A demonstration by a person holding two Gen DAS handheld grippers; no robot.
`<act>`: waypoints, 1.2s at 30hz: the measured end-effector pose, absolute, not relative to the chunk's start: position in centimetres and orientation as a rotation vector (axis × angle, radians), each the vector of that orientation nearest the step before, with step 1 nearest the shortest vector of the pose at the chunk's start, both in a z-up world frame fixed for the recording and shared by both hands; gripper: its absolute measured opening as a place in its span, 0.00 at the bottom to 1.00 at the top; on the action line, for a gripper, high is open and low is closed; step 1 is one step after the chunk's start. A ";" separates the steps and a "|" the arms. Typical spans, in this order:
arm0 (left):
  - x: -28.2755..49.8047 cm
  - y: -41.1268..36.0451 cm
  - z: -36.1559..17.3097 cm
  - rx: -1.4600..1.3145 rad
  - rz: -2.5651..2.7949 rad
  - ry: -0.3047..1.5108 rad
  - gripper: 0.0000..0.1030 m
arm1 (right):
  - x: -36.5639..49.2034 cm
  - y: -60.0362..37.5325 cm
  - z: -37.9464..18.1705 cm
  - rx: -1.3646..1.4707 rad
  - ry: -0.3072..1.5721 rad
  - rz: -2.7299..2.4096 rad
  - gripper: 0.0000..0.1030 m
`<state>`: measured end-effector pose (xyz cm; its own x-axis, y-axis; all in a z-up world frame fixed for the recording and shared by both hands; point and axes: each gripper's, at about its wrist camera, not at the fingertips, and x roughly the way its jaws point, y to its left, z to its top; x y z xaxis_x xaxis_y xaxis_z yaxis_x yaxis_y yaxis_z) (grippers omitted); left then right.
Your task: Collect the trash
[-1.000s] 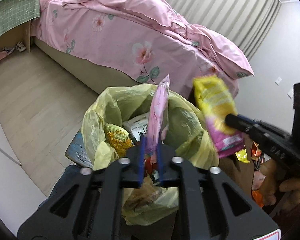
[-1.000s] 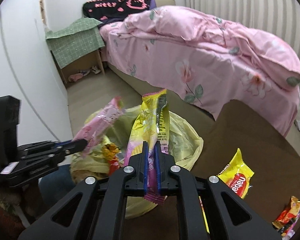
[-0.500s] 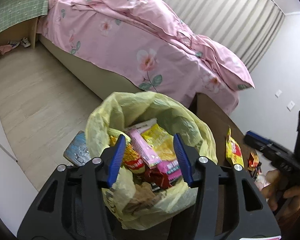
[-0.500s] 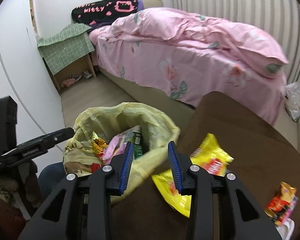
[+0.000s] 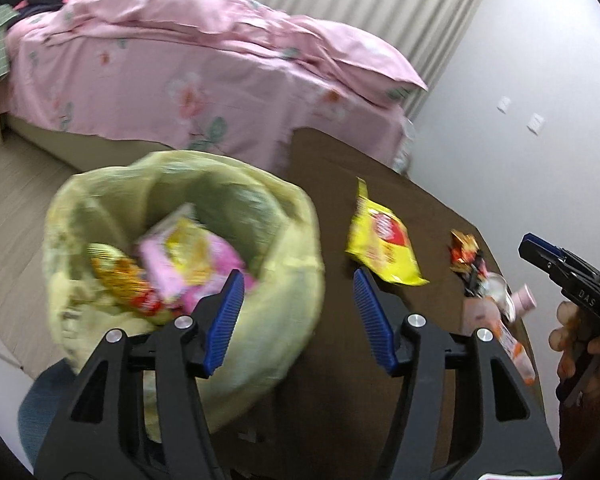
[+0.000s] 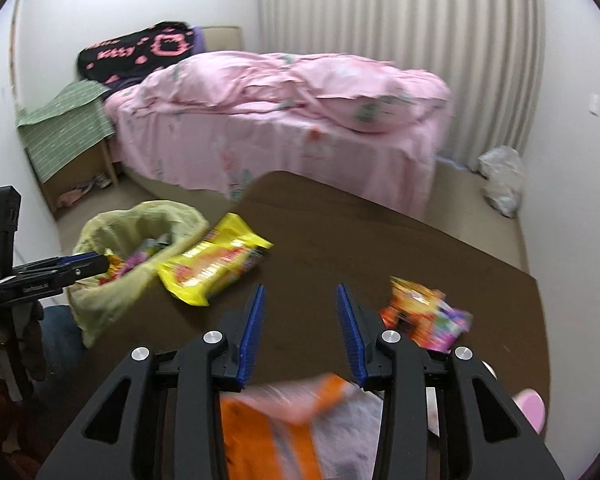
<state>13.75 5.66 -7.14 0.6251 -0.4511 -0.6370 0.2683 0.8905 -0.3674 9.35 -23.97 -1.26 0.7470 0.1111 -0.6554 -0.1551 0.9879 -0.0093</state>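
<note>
A yellow trash bag [image 5: 284, 248] stands at the left edge of the dark brown table [image 5: 340, 176], holding pink and yellow wrappers [image 5: 188, 264]. My left gripper [image 5: 298, 320] is open and empty, over the bag's right rim. A yellow snack packet [image 5: 384, 244] lies on the table beside the bag; it also shows in the right wrist view [image 6: 216, 260]. My right gripper [image 6: 300, 332] is open and empty above the table, with an orange and white wrapper [image 6: 284, 420] under it and a small orange and purple wrapper [image 6: 424, 312] to its right.
A pink bed [image 6: 284, 120] stands behind the table. A white plastic bag [image 6: 500, 180] lies on the floor by the wall. More small wrappers [image 5: 466, 248] and a pink tube [image 5: 524, 300] lie near the table's right edge. A green-covered side table [image 6: 64, 128] stands at the left.
Both grippers let their wrappers drop into the bag and opened. Both have since swung right, from over the bag toward the table with its loose wrappers.
</note>
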 end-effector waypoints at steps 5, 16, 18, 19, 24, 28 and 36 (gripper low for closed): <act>13.4 1.3 -6.3 -0.190 -0.502 0.799 0.62 | 6.5 -28.0 -2.2 -0.012 0.682 0.083 0.52; 13.8 -11.1 -6.0 -0.022 -0.765 0.875 0.73 | 1.5 -33.8 -5.1 -0.006 0.697 -0.020 0.55; 13.5 -13.1 -5.5 0.035 -0.800 0.827 0.73 | 0.7 -34.9 -5.4 -0.004 0.671 -0.072 0.55; 13.5 -14.2 -5.3 0.063 -0.826 0.809 0.73 | 0.2 -35.4 -5.5 0.000 0.662 -0.096 0.55; 15.6 -20.3 -5.7 0.183 -0.919 0.856 0.64 | -1.7 -37.5 -6.0 0.052 0.626 -0.118 0.55; 17.5 -24.4 -8.6 0.262 -0.926 1.029 0.56 | -2.9 -38.4 -6.6 0.054 0.618 -0.154 0.55; 17.6 -25.3 -9.7 0.256 -0.865 1.056 0.21 | -3.0 -38.4 -8.2 0.067 0.647 -0.142 0.55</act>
<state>17.60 -25.27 -9.74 0.2085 -0.4977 -0.8419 0.7277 0.6541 -0.2064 -3.03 -38.44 -8.18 0.7886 -0.1104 -0.6049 0.1523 0.9882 0.0183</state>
